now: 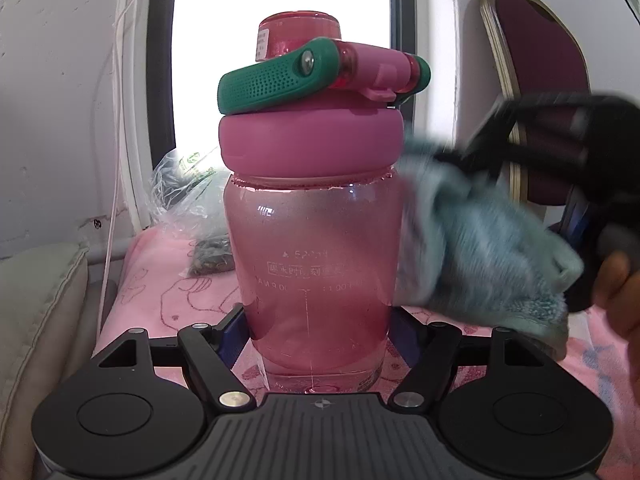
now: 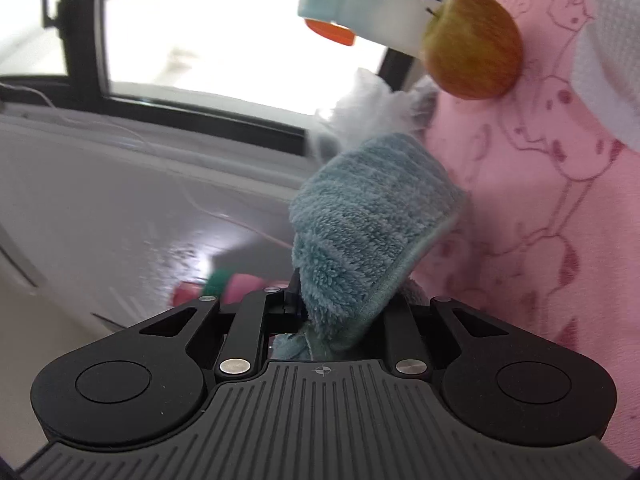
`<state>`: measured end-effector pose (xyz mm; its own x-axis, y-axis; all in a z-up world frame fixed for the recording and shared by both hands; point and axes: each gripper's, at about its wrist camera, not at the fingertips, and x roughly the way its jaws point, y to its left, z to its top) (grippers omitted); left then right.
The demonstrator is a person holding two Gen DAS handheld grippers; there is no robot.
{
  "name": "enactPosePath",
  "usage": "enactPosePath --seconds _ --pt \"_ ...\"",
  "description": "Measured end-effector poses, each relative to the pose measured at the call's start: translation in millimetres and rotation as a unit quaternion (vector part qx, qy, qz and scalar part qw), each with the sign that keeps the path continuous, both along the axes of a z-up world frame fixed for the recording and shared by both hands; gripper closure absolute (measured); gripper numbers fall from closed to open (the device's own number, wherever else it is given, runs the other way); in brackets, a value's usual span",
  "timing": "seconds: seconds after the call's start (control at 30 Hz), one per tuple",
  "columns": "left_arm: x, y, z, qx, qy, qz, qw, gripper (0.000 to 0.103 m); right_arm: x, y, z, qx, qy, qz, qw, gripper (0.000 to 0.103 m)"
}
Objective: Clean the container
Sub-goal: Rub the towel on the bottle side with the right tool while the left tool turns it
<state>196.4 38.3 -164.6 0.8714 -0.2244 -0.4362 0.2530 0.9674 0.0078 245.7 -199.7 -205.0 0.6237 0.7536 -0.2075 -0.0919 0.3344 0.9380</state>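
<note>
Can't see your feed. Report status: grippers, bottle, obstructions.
Left gripper shut on pink water bottle, upright on pink cloth. Right gripper shut on teal towel, against bottle's side. Nothing blocking.

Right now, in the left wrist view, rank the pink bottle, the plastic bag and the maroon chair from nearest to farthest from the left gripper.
1. Pink bottle, between the left gripper's fingers.
2. Plastic bag, behind the bottle, left.
3. Maroon chair, far back, right.
</note>
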Motion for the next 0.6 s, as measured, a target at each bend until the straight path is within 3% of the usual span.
enactPosePath --seconds 0.1,0.2,0.47,0.53,0.6 --pt "-1 -3 0 0.008 -0.001 0.0 1.0 0.032 2 14 -1 -0.124 0.029 0.0 0.992 0.083" --pt "-2 -4 0 0.009 -0.001 0.001 1.0 0.032 -2 18 6 -0.16 0.009 0.002 0.987 0.083" --pt "-19 -24 8 0.013 0.0 0.016 0.9998 0.031 -5 13 4 -0.159 0.008 0.002 0.987 0.083" --pt "-18 -25 10 0.005 0.022 0.025 0.9994 0.031 -4 13 5 -0.157 0.009 0.002 0.988 0.082" --pt "-20 -27 10 -0.007 0.042 0.05 0.9978 0.023 -3 13 5 -0.153 0.01 -0.003 0.988 0.082"
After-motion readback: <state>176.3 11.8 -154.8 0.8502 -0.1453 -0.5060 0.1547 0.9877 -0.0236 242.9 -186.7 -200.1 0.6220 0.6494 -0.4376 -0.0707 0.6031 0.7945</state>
